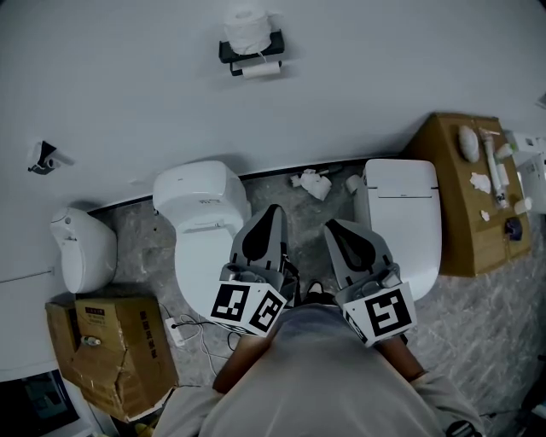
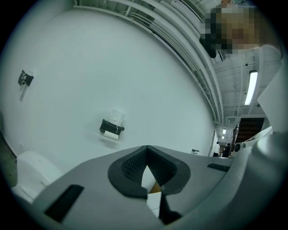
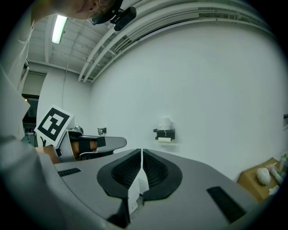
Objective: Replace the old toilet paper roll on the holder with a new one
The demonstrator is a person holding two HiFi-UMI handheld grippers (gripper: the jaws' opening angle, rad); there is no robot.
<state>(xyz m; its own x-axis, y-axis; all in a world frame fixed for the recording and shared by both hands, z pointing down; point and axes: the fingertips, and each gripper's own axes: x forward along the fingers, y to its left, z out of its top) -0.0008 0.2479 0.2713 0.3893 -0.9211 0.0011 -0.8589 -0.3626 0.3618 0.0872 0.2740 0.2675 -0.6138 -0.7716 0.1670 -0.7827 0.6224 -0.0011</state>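
High on the white wall hangs a black holder [image 1: 250, 53] with a full white roll [image 1: 246, 26] standing on top of it and a thin roll [image 1: 261, 70] on its bar below. The holder also shows small in the left gripper view [image 2: 111, 128] and the right gripper view [image 3: 164, 132]. My left gripper [image 1: 275, 208] and right gripper [image 1: 332, 224] are side by side close to my body, far short of the holder and pointing toward the wall. Both are shut with nothing between the jaws. In their own views the left gripper [image 2: 147, 147] and right gripper [image 3: 141, 150] show closed tips.
A white toilet [image 1: 192, 192] stands below my left gripper, and another toilet [image 1: 403, 183] is to the right. Crumpled paper [image 1: 311, 182] lies on the floor between them. Cardboard boxes sit at the lower left [image 1: 111, 350] and at the right [image 1: 452, 196]. A small fixture [image 1: 41, 158] sticks out of the wall.
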